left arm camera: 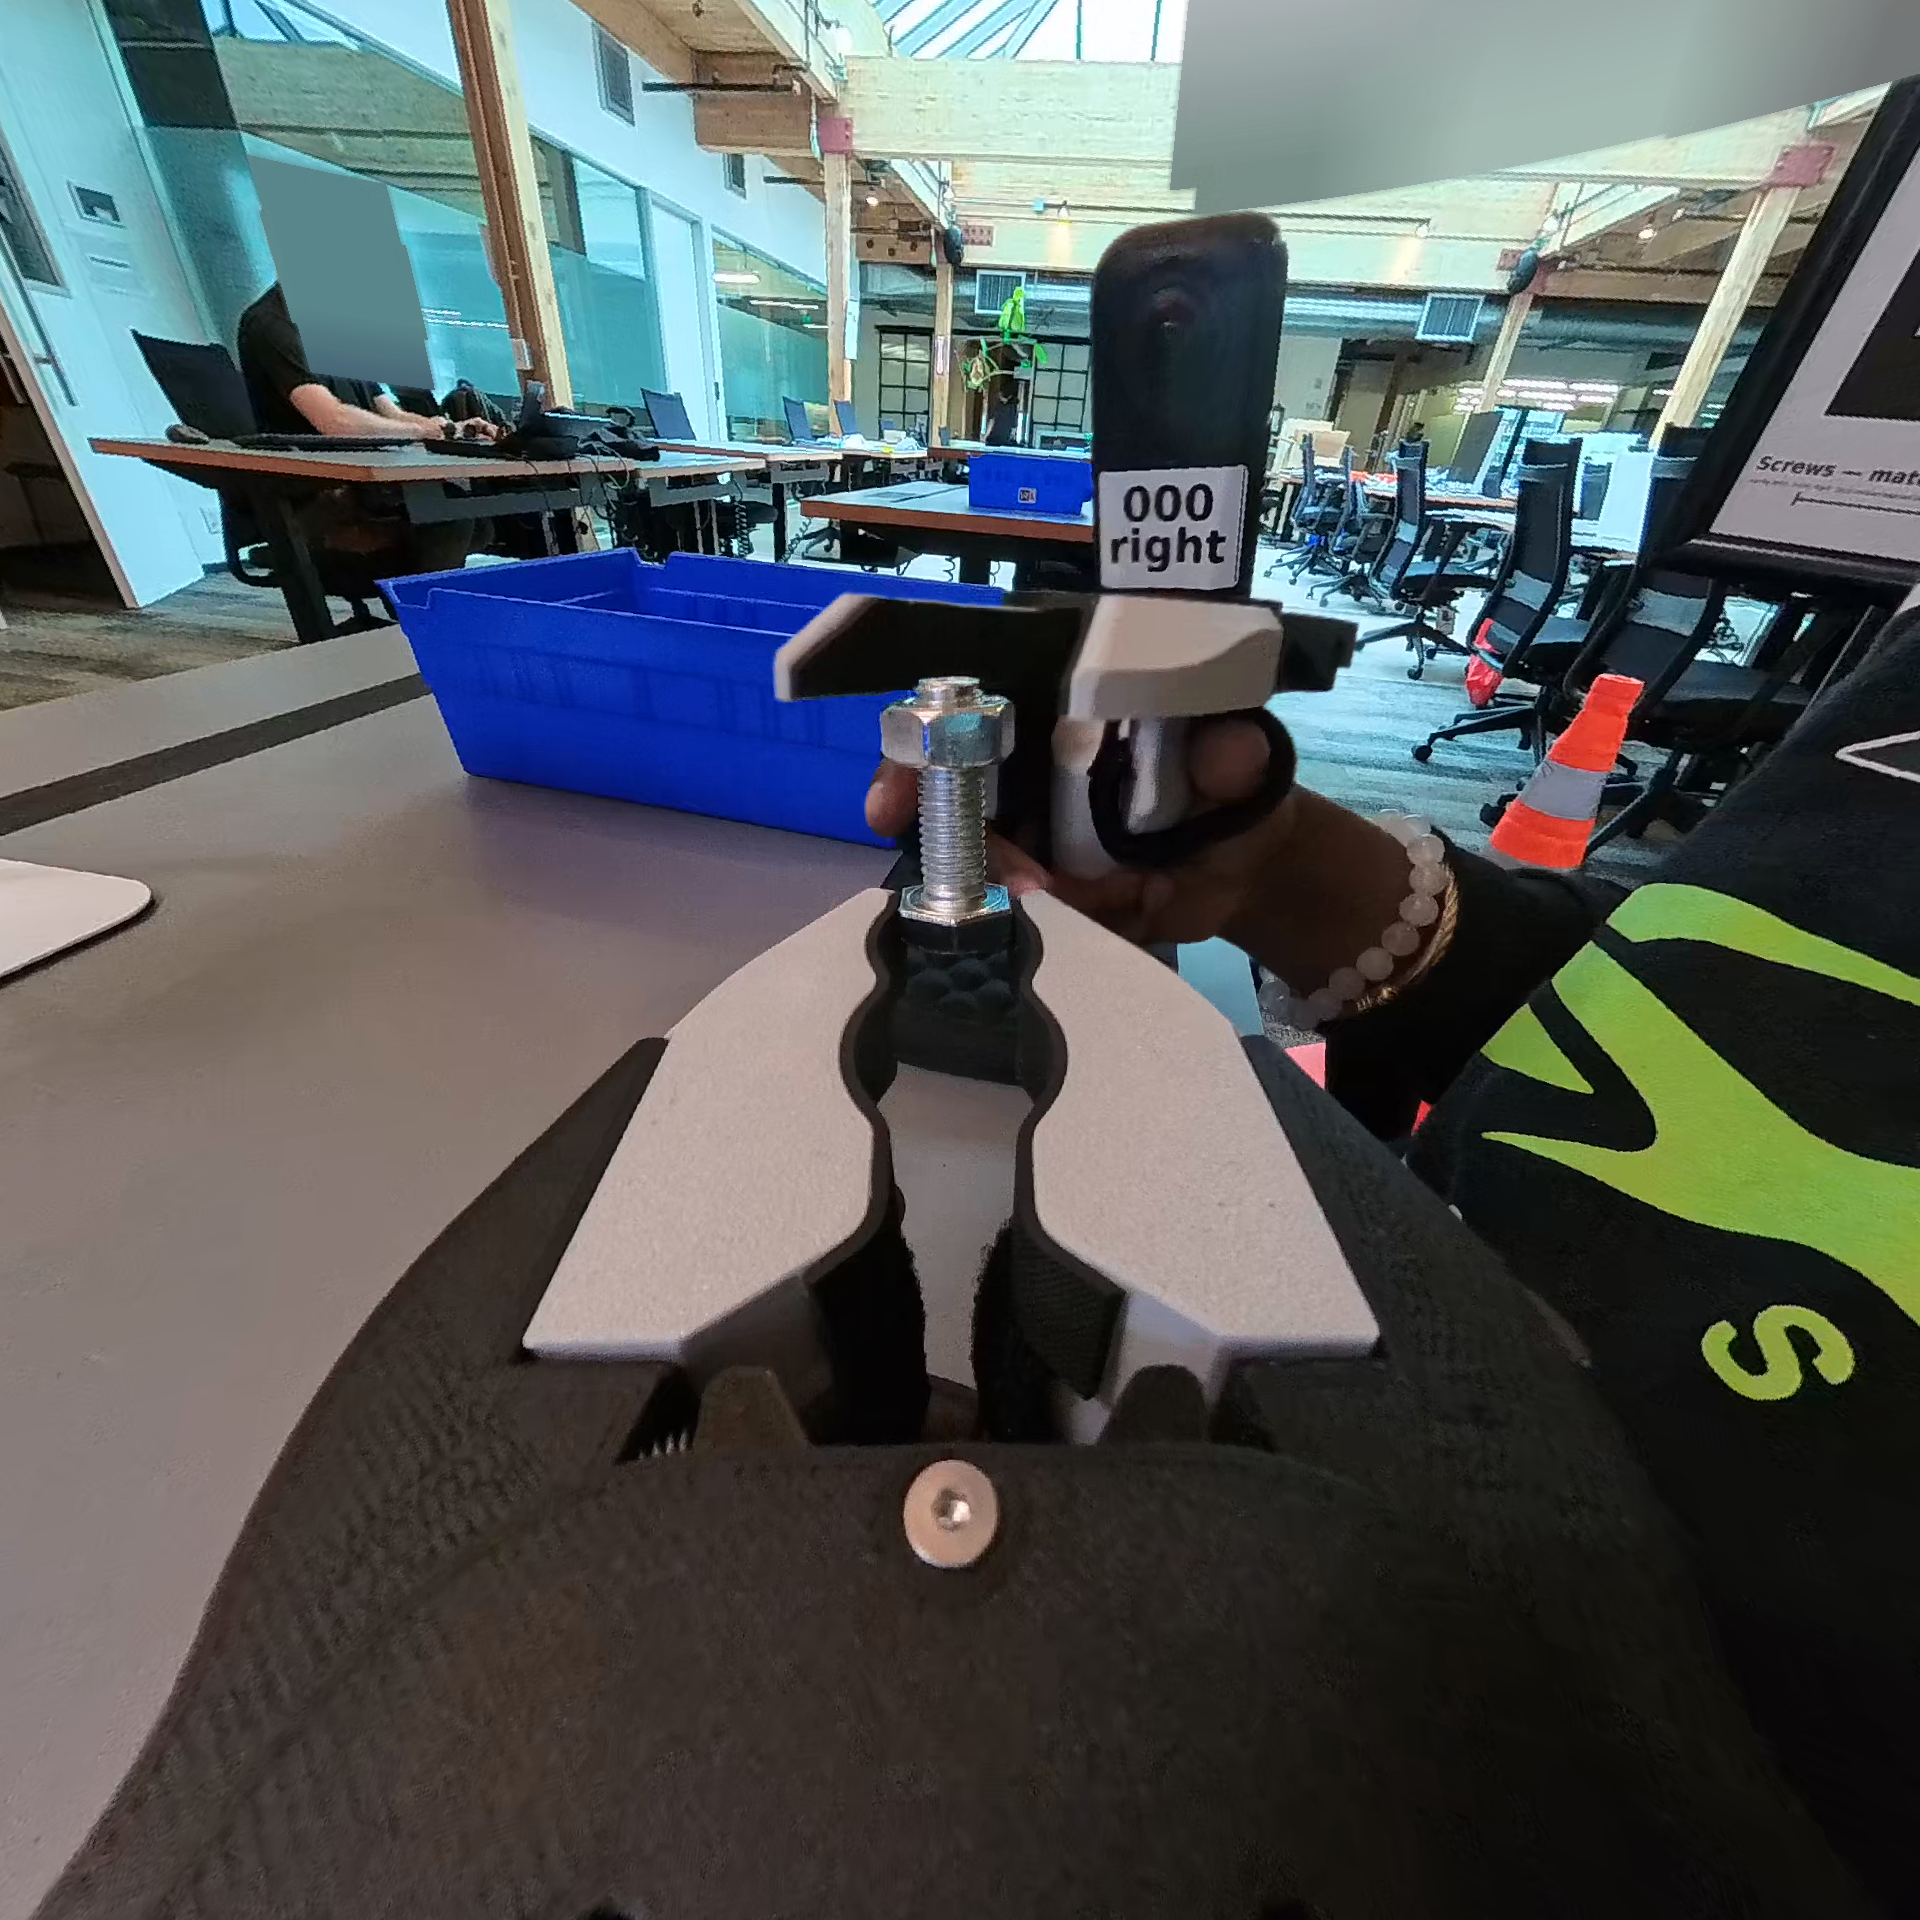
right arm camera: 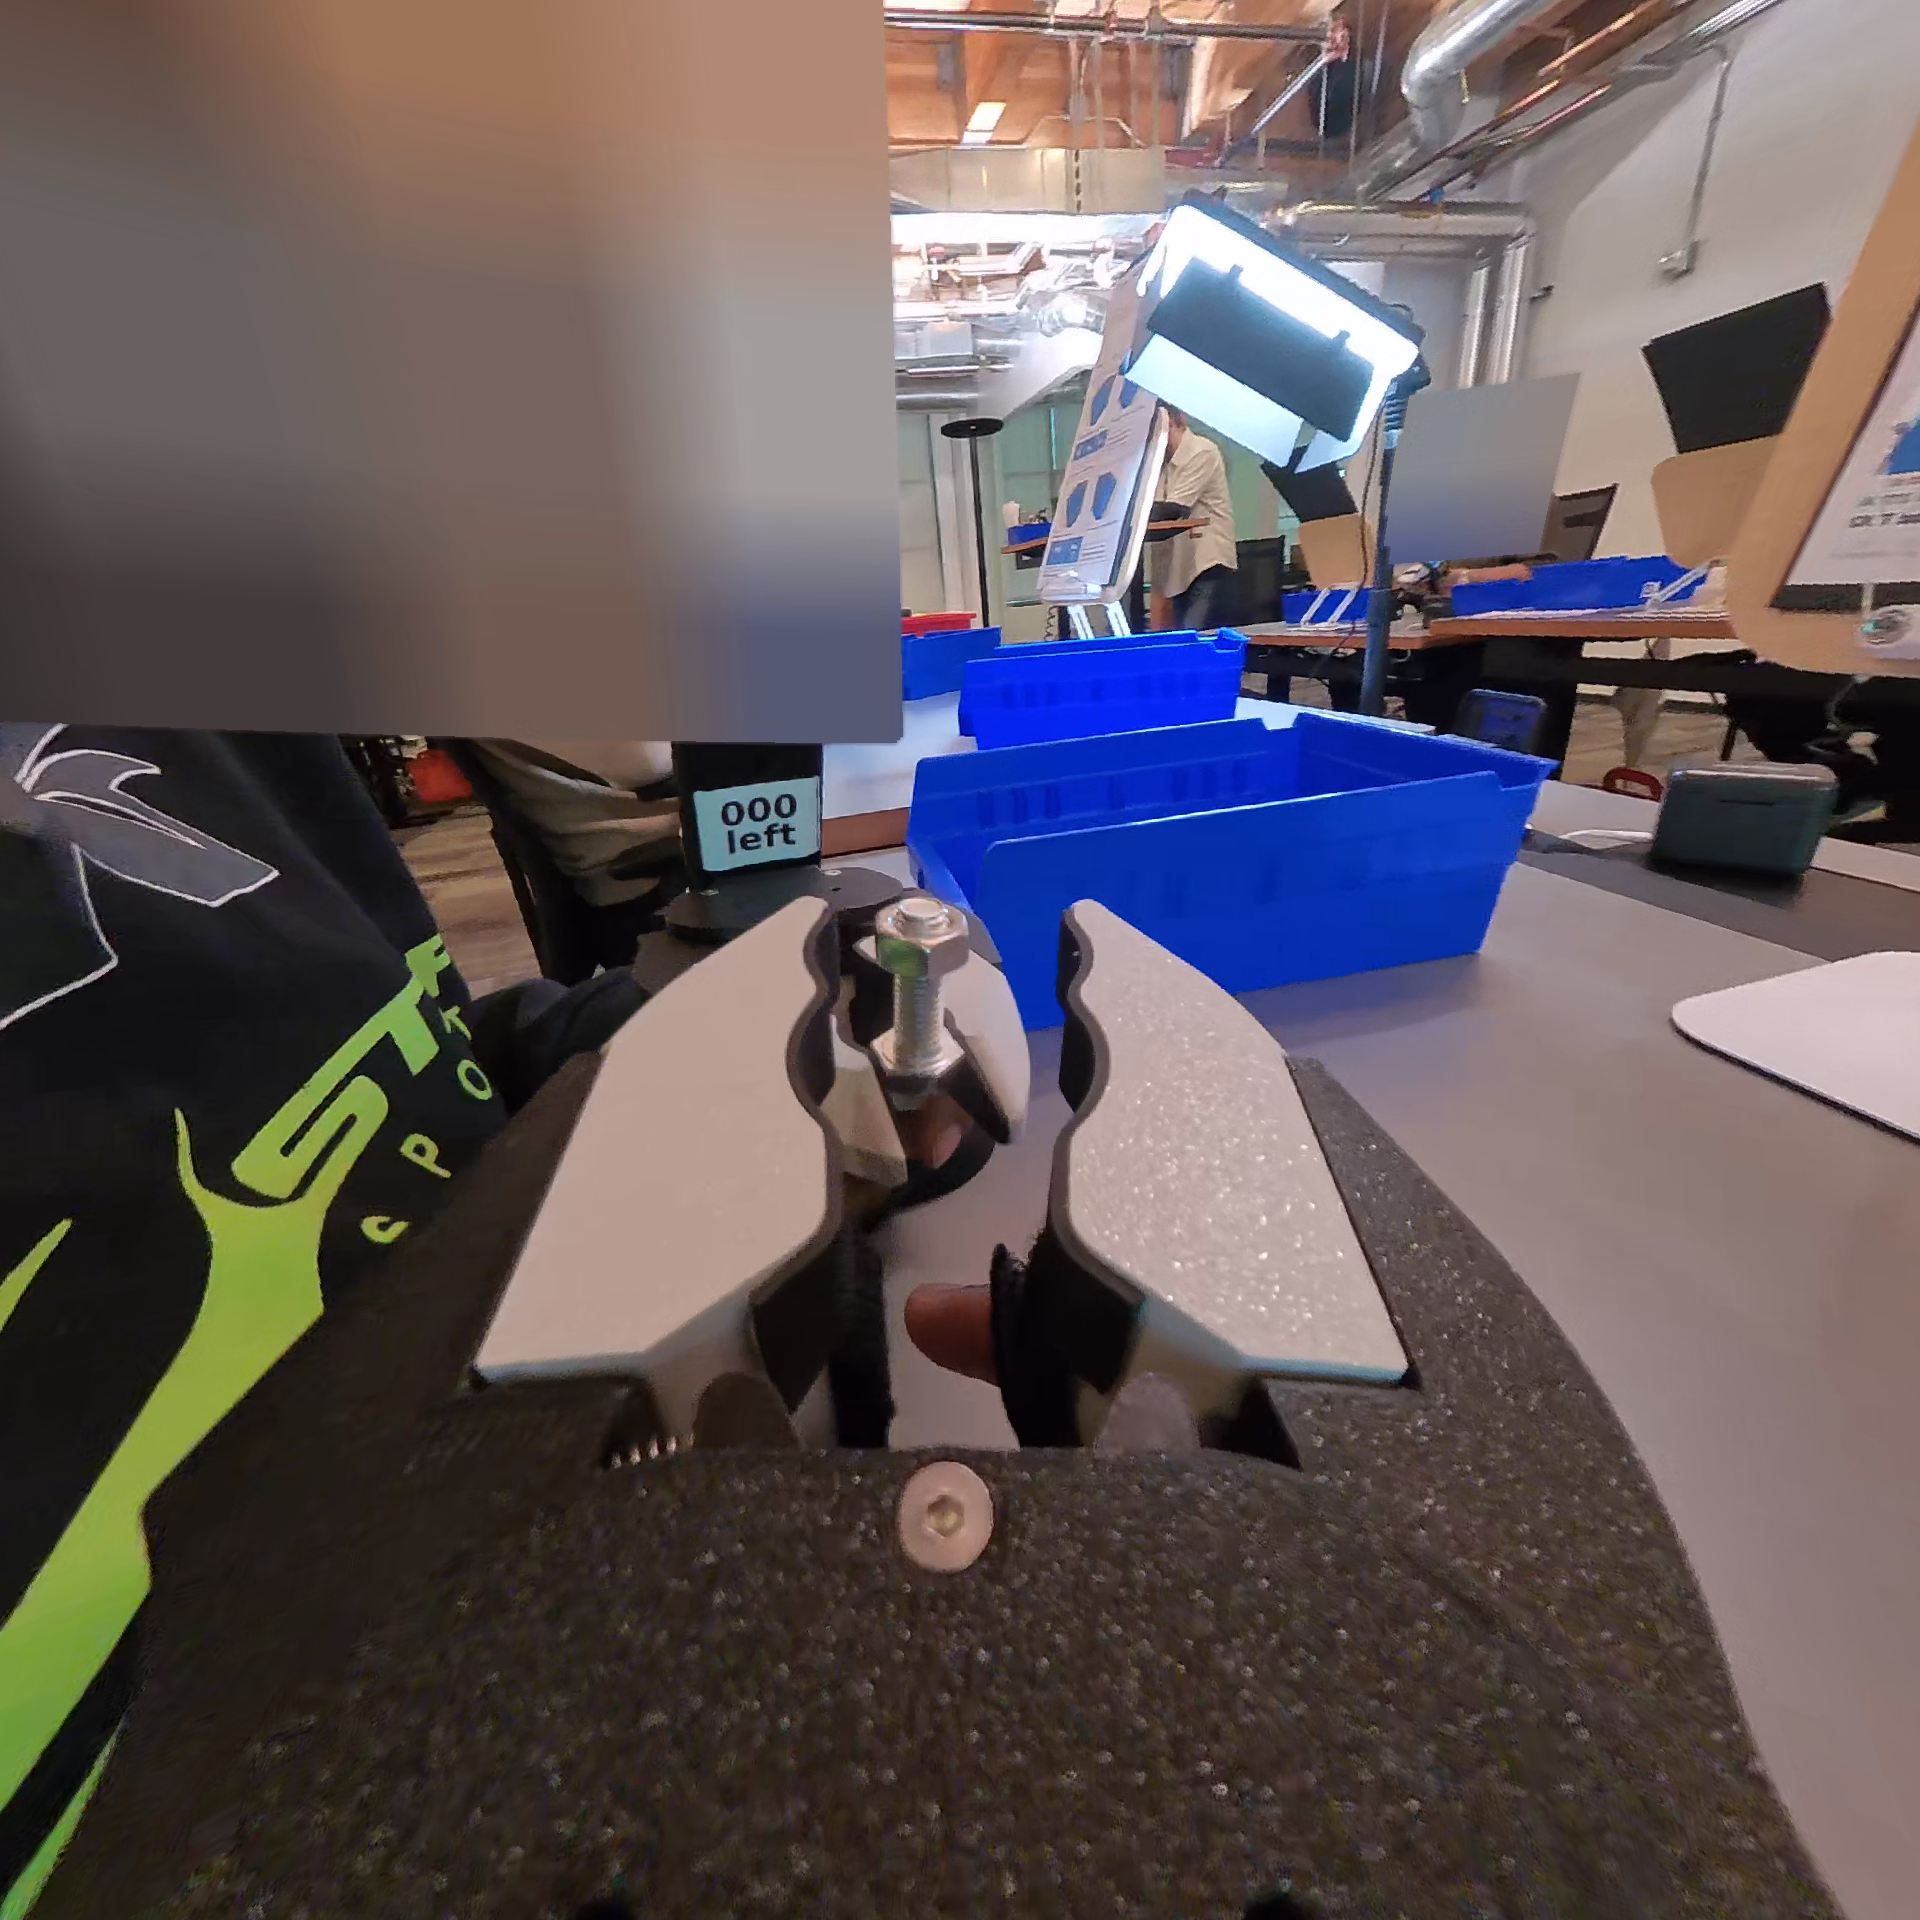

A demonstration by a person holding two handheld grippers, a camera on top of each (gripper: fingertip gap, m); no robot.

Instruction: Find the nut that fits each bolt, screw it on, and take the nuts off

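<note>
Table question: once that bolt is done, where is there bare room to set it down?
The grey table is bare between the blue bin, the white pad and the left hand-held gripper. In the right view, bare table lies between bin and pad too. It is crowded around the bolt, where the right hand-held gripper comes close.

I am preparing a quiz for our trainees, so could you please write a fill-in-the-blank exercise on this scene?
1. The left claw grips the silver threaded steel bolt by its ____.
2. The silver hexagonal nut sits near the bolt's ____ end.
3. The right claw is ____.
4. The plastic bin on the grey table is ____.

Missing words: head; top; open; blue
</note>
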